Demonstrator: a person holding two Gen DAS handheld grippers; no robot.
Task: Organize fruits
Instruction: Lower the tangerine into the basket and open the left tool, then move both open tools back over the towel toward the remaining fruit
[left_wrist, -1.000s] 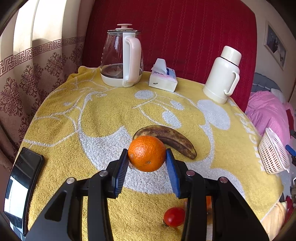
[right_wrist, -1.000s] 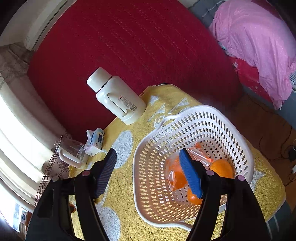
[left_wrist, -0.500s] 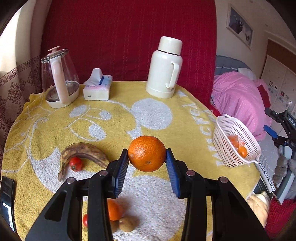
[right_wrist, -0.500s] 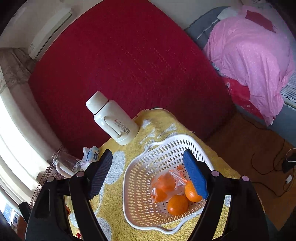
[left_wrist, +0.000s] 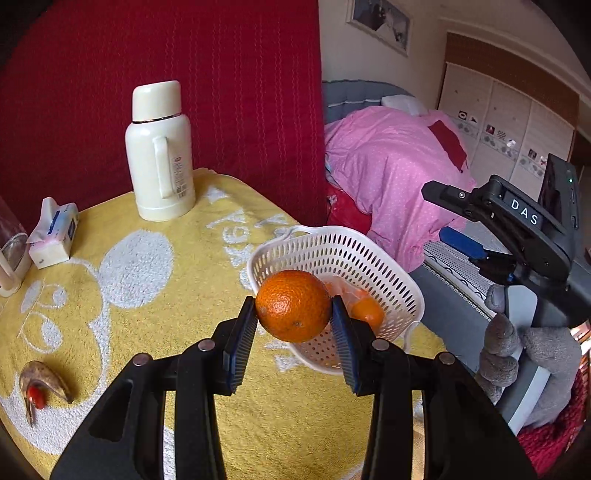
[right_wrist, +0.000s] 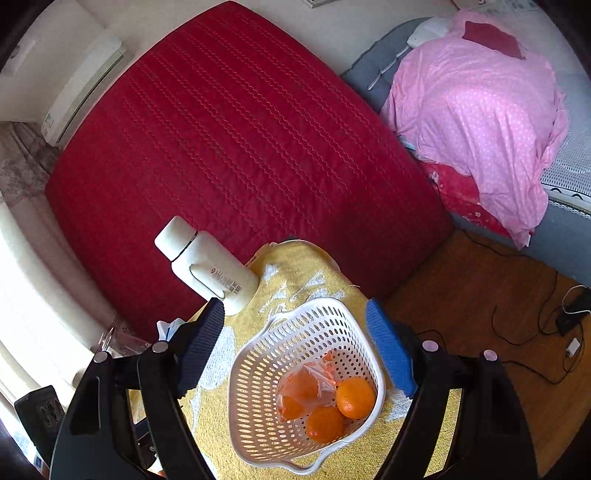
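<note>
My left gripper (left_wrist: 293, 332) is shut on a large orange (left_wrist: 293, 305) and holds it in the air just in front of the white perforated basket (left_wrist: 332, 245). The basket (right_wrist: 258, 369) stands at the right edge of the yellow towel-covered table and holds loose oranges (right_wrist: 355, 397) and a plastic bag of oranges (right_wrist: 301, 391). My right gripper (right_wrist: 295, 343) is open and empty, raised above the basket; it also shows in the left wrist view (left_wrist: 461, 218). A dark banana (left_wrist: 44, 380) and a small tomato (left_wrist: 36, 395) lie at the left.
A cream thermos (left_wrist: 160, 151) stands at the back of the table. A tissue pack (left_wrist: 53, 236) and a glass kettle (left_wrist: 9, 258) are at the far left. A red quilted panel (right_wrist: 229, 147) rises behind. A bed with pink bedding (left_wrist: 391, 166) lies right of the table.
My left gripper has swung right with the orange and now sits close to the basket. My right gripper has risen further above the basket, which looks smaller.
</note>
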